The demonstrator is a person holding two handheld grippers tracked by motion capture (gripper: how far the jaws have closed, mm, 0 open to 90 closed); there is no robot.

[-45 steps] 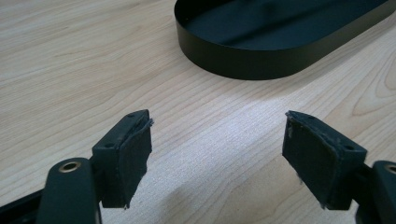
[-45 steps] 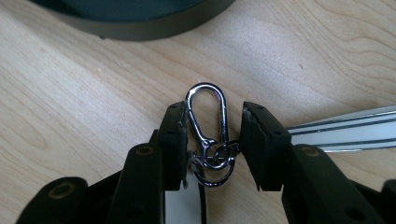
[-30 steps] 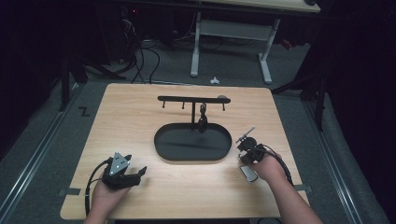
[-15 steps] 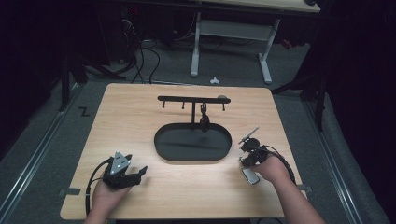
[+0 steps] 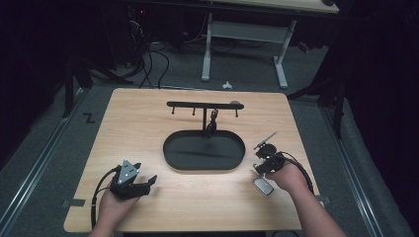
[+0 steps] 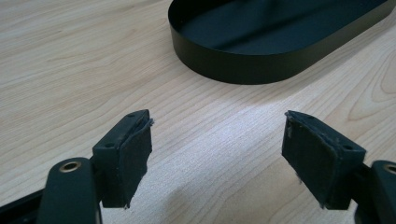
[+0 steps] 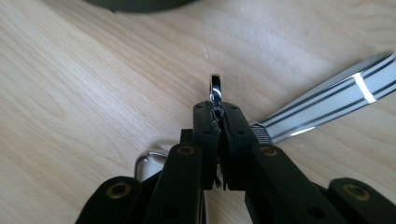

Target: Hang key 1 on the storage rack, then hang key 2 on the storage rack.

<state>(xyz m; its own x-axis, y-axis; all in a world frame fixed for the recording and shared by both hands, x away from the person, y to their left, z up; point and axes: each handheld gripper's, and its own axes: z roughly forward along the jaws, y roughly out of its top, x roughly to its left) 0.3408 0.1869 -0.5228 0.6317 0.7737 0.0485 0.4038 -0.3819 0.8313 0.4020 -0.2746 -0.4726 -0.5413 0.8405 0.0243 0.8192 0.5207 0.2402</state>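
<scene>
the right hand-held gripper (image 5: pixel 264 163) has been shifted only slightly near the right end of the black tray (image 5: pixel 170 157); its jaws have just been closing again after a brief slackening, and a chrome ring (image 7: pixel 215 88) is pinched between them. the striped metal piece (image 5: pixel 265 139) is seen lying a little flatter against the table (image 5: pixel 143 123) than before.

tray (image 5: pixel 232 160): matte black, at the table's centre
table (image 5: pixel 148 128): pale wood grain
metal strip (image 7: pixel 327 105): chrome, thin black stripes, right of tray
hook rack (image 5: pixel 197 104): black, behind tray
</scene>
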